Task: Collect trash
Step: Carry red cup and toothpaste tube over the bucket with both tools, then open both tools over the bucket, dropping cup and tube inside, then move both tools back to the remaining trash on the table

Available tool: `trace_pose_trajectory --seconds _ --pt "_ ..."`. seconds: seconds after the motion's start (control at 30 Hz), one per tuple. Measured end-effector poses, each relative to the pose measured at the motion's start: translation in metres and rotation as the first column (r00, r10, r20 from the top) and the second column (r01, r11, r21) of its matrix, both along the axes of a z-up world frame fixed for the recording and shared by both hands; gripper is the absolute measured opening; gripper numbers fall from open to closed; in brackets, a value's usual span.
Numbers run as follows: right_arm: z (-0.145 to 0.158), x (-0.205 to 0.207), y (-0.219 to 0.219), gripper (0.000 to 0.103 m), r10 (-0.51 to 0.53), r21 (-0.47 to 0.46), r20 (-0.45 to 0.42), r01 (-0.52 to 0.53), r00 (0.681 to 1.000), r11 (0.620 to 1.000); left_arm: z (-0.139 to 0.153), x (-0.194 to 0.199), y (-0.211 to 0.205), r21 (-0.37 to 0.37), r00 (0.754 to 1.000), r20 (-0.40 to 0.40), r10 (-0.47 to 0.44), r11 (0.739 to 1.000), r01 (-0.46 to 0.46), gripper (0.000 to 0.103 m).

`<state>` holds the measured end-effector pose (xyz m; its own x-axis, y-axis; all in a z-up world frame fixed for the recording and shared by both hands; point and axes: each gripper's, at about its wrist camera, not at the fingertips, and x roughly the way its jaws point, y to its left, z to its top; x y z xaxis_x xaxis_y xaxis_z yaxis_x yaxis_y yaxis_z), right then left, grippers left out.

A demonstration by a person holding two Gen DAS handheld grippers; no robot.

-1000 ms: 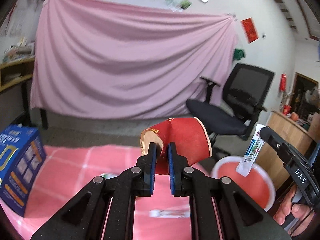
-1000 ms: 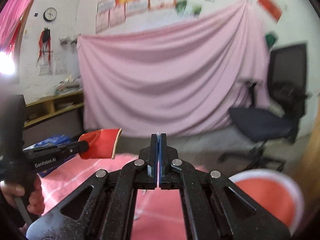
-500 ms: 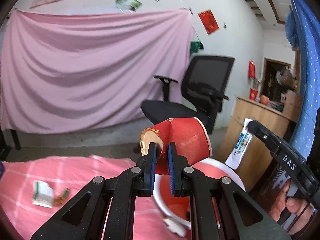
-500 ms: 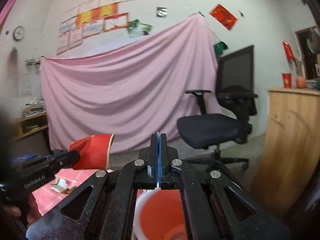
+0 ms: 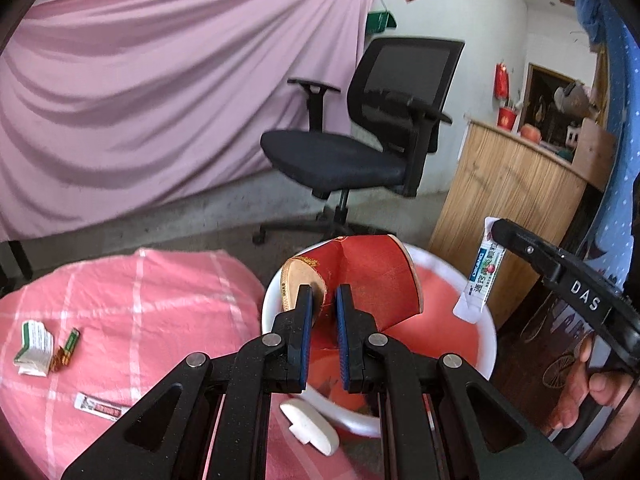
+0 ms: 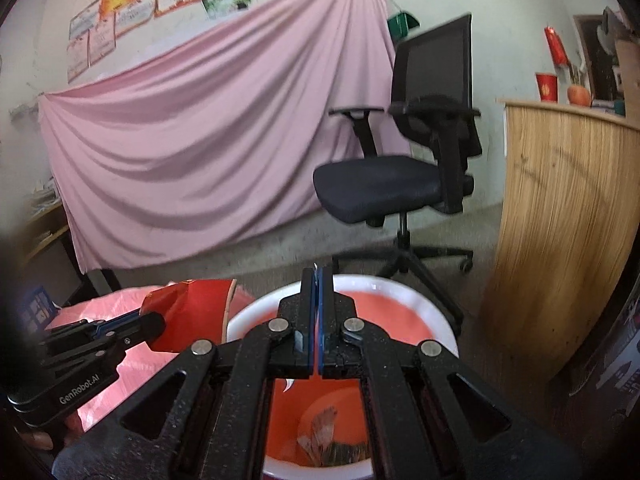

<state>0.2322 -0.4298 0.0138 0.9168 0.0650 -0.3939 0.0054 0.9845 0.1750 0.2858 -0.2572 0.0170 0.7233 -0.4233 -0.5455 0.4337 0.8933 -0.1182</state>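
Observation:
My left gripper [image 5: 322,292] is shut on a crushed red paper cup [image 5: 372,280] and holds it over a red bin with a white rim [image 5: 486,332]. At the right of the left wrist view, my right gripper [image 5: 496,228] is shut on a white printed sachet [image 5: 482,276] that hangs down above the bin's far rim. In the right wrist view the right gripper [image 6: 317,276] hovers over the bin [image 6: 400,292], with the sachet only a thin edge between its pads. The left gripper [image 6: 156,322] and the cup [image 6: 196,312] sit at the lower left there.
A pink checked cloth [image 5: 140,300] left of the bin carries a folded green-white packet [image 5: 34,344], a small green wrapper [image 5: 68,346], a flat sachet [image 5: 98,406] and a white piece [image 5: 310,426]. A black office chair [image 5: 360,152] and a wooden counter [image 5: 508,184] stand behind. Scraps [image 6: 328,436] lie inside the bin.
Both grippers have swung right and slightly down, from over the pink cloth to above the bin, keeping hold of the cup and the sachet. The blue box has left the view.

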Motion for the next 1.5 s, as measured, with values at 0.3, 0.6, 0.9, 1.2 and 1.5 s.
trace_pose_trajectory --seconds 0.3,0.6,0.9,1.2,1.5 --pt "-0.015 0.014 -0.001 0.023 0.014 0.001 -0.092 -0.014 0.996 1.000 -0.016 0.007 0.006 0.006 0.996 -0.088 -0.002 1.000 0.003 0.009" --pt "-0.022 0.021 -0.003 0.025 0.015 0.005 -0.133 -0.014 0.991 1.000 -0.015 0.011 0.009 -0.010 0.993 -0.119 0.002 1.000 -0.003 0.010" --pt "-0.019 0.022 -0.003 0.056 0.007 0.012 -0.123 -0.006 0.992 1.000 -0.007 0.010 0.032 -0.060 0.994 -0.095 0.049 0.997 -0.055 0.032" --pt "-0.006 0.017 0.009 0.080 0.004 0.016 -0.063 -0.003 0.998 1.000 0.009 0.004 0.064 -0.086 0.993 -0.028 0.115 0.989 -0.117 0.052" --pt "0.011 0.007 0.028 0.103 -0.009 0.026 0.064 0.008 0.998 1.000 0.030 -0.019 0.101 -0.142 0.972 0.126 0.198 0.973 -0.179 0.079"
